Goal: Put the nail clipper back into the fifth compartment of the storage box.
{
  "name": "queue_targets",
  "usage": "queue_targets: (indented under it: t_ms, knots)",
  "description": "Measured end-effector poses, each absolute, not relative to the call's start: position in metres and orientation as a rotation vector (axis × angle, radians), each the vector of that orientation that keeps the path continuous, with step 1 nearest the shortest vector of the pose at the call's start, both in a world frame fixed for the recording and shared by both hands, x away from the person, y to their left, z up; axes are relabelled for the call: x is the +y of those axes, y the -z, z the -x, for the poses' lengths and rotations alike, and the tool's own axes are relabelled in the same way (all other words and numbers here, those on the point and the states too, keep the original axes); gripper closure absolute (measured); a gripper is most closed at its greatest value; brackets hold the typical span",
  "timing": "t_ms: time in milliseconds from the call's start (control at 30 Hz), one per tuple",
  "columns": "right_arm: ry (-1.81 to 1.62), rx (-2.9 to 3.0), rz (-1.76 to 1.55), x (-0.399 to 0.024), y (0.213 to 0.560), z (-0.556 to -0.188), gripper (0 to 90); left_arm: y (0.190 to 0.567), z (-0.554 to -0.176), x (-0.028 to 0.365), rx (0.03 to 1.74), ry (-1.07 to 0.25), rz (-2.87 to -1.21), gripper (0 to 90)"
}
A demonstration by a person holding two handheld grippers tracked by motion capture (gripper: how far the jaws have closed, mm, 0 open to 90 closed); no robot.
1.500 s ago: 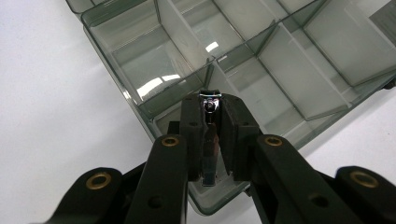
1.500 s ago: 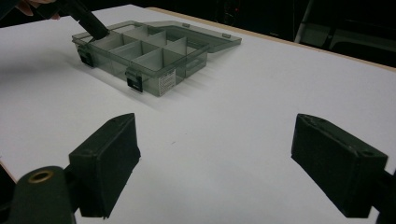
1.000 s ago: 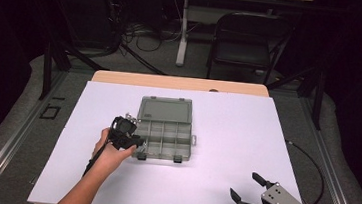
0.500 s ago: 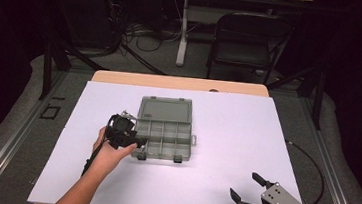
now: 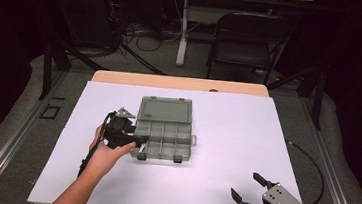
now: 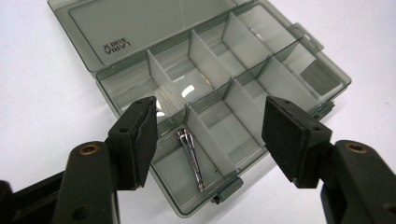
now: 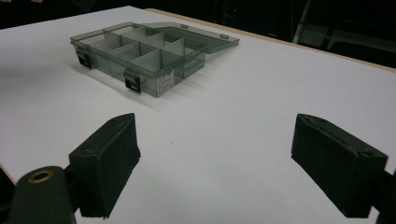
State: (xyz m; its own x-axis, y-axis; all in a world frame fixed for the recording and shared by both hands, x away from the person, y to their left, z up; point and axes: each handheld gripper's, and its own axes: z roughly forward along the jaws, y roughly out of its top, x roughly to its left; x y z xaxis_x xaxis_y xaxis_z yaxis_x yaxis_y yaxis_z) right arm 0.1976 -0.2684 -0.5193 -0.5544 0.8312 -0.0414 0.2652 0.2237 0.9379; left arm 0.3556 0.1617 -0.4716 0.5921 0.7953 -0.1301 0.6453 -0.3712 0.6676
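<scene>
Left tool (image 6: 205,135) released a metal clip (image 6: 190,157) into the organizer box (image 5: 165,128).
Its jaws had just been opening, nothing between them; the clip lay in a near corner compartment, so placement looked done. Right tool (image 5: 255,190) gaped idle over the counter (image 5: 246,138).

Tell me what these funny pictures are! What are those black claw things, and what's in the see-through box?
A person sits at a table with a white top and holds a grabbing tool in each hand. One picture looks down from above. The other two come from little cameras riding on each tool, so you see its two black jaws.

The left tool hangs over the organizer box, whose lid lies open. Its jaws have just been opening, and nothing is between them. Below, a small metal clip lies in a corner compartment.

The right tool waits near the table's front edge, open and holding nothing.
</scene>
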Motion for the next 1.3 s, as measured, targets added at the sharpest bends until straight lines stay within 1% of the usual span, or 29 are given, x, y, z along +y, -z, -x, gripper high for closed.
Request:
queue_targets:
  t_ms: [167,200,467,500,600,633,767,967,1000,1067,1167,1300]
  knots:
    - [-1.327,1.953,-1.008,-0.268,0.520,-0.198,14.4,0.467,-0.351,0.164,1.111,-0.307,-2.118,36.0]
    - [-1.330,1.946,-1.006,-0.268,0.520,-0.198,14.4,0.464,-0.349,0.165,1.097,-0.334,-2.109,35.5]
    - [-1.328,1.953,-1.006,-0.268,0.520,-0.198,14.4,0.456,-0.341,0.171,1.079,-0.329,-2.070,31.6]
    - [-1.329,1.952,-1.006,-0.268,0.520,-0.198,14.4,0.455,-0.340,0.173,1.073,-0.331,-2.071,28.2]
    - [-1.327,1.954,-1.005,-0.268,0.520,-0.198,14.4,0.452,-0.335,0.174,1.053,-0.333,-2.050,24.6]
    - [-1.326,1.955,-1.005,-0.268,0.520,-0.198,14.4,0.451,-0.333,0.175,1.041,-0.350,-2.047,24.6]
    - [-1.330,1.953,-1.002,-0.267,0.520,-0.198,14.4,0.448,-0.328,0.177,1.024,-0.367,-2.038,17.1]
    - [-1.331,1.947,-1.005,-0.266,0.521,-0.199,14.4,0.446,-0.318,0.183,1.016,-0.345,-1.988,14.9]
    - [-1.330,1.948,-1.003,-0.267,0.521,-0.199,14.4,0.446,-0.317,0.183,1.014,-0.337,-1.983,10.7]
    - [-1.326,1.953,-1.003,-0.268,0.520,-0.198,14.4,0.446,-0.312,0.187,0.990,-0.323,-1.974,6.9]
    - [-1.323,1.956,-1.007,-0.268,0.520,-0.198,14.4,0.445,-0.305,0.192,0.956,-0.323,-1.949,4.5]
    - [-1.323,1.955,-1.012,-0.267,0.520,-0.198,14.4,0.442,-0.296,0.200,0.939,-0.332,-1.901,4.2]
